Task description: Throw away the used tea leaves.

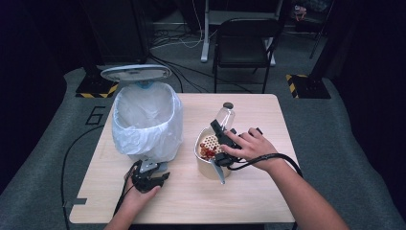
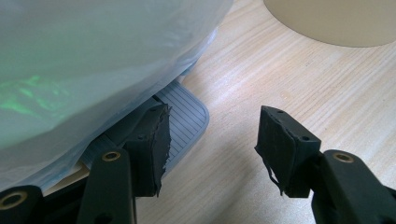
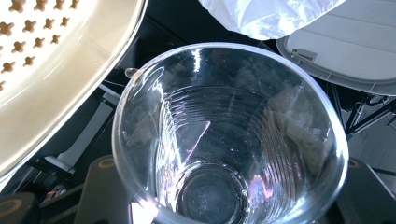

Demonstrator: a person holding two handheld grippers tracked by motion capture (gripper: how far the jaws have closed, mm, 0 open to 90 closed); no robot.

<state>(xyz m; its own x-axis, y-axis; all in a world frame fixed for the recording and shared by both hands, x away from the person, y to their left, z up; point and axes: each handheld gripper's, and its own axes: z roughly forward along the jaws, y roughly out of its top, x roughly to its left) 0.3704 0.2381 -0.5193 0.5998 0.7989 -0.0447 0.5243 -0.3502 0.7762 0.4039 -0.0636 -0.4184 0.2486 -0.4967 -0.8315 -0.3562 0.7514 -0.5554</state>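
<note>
A large "6" (image 1: 95, 115) is marked on the grey floor mat at the table's 10 o'clock. The clear glass (image 1: 225, 116), ribbed inside and empty, is lifted off the table and tipped on its side at 12 o'clock of the cream strainer bowl (image 1: 209, 154), clenched in the right gripper (image 1: 225, 136). The right hand (image 1: 249, 146) reaches in from 4 o'clock. The left gripper (image 2: 212, 144) rests low on the table, jaws released, at 6 o'clock of the bagged bin (image 1: 147, 120), by its pedal (image 2: 187, 114).

Bare table (image 1: 249, 196) in front; bin (image 1: 146, 120) and strainer pot (image 1: 210, 153) mid-table.
</note>
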